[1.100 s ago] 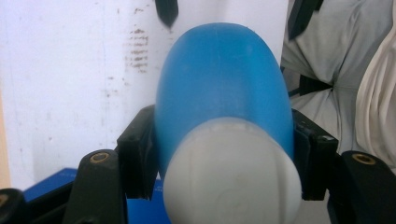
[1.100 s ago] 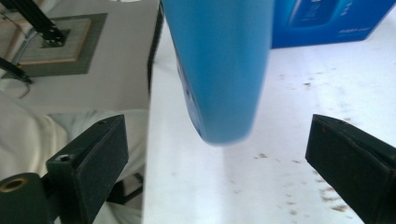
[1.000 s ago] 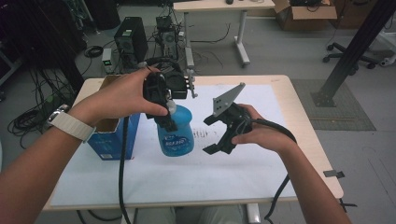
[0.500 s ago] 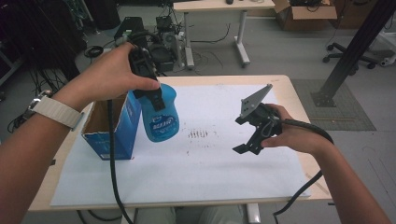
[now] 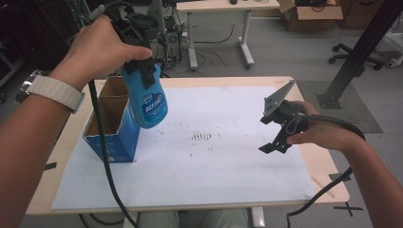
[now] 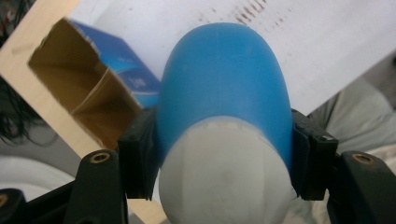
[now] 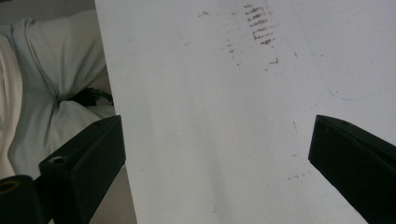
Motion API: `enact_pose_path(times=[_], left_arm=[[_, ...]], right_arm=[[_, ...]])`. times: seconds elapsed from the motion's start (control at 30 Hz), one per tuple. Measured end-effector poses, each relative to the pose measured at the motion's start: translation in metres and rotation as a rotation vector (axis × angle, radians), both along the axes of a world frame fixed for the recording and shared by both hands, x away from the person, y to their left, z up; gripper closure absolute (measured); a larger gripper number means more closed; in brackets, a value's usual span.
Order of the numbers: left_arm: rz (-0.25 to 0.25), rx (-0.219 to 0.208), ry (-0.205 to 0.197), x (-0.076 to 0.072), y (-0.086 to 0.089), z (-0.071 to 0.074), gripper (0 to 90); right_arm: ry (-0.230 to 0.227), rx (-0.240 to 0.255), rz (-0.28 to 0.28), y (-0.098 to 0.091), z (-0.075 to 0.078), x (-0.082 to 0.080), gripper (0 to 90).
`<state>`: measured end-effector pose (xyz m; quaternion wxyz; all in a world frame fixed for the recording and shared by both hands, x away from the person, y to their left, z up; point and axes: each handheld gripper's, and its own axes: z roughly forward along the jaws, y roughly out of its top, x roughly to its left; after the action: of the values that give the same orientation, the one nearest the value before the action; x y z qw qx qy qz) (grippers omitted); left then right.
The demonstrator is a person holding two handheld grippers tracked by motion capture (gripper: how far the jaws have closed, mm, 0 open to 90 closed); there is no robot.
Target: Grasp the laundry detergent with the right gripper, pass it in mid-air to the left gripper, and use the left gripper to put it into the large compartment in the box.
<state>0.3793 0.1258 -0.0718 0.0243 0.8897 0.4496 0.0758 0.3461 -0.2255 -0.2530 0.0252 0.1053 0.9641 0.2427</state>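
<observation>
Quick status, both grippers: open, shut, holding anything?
Left gripper: shut on the blue plastic bottle, lifted beside the open blue cardboard box.
Right gripper: open, nothing between the jaws.

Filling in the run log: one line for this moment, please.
left gripper: shut on blue plastic bottle, held above open blue cardboard box | right gripper: open, nothing held, over white paper sheet

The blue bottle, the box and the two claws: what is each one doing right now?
Blue bottle: lifted off the table, hanging upright, gripped near its top.
Cardboard box: open at the top, standing on the paper, divider inside.
Left claw: shut on the bottle.
Right claw: open, holding nothing, above the paper.
White paper: flat, with brown smudges.
</observation>
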Motion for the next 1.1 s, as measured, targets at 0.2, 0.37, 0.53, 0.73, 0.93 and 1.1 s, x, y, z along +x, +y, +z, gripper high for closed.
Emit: enact_pose_path(times=[0.2,0.37,0.53,0.73,0.93,1.1], left_arm=[[0.136,0.002,-0.008,0.006,0.013,0.007,37.8],[0.246,-0.008,-0.015,0.01,0.027,0.016,37.8],[0.352,-0.019,-0.036,0.013,0.043,0.022,37.9],[0.442,-0.031,-0.053,0.017,0.065,0.023,37.9],[0.503,-0.001,-0.068,0.021,0.083,0.015,37.9],[0.545,-0.004,-0.079,0.024,0.099,0.008,38.0]], right_arm=[[-0.004,-0.031,0.007,-0.002,0.002,-0.001,4.2],[-0.004,-0.032,0.01,-0.003,0.0,-0.002,4.4],[-0.002,-0.035,0.01,-0.006,-0.002,-0.001,4.6],[-0.002,-0.038,0.013,-0.005,-0.004,-0.001,4.7],[0.005,-0.041,0.017,-0.003,-0.006,0.002,4.7],[0.009,-0.041,0.018,0.0,-0.007,0.005,4.7]])
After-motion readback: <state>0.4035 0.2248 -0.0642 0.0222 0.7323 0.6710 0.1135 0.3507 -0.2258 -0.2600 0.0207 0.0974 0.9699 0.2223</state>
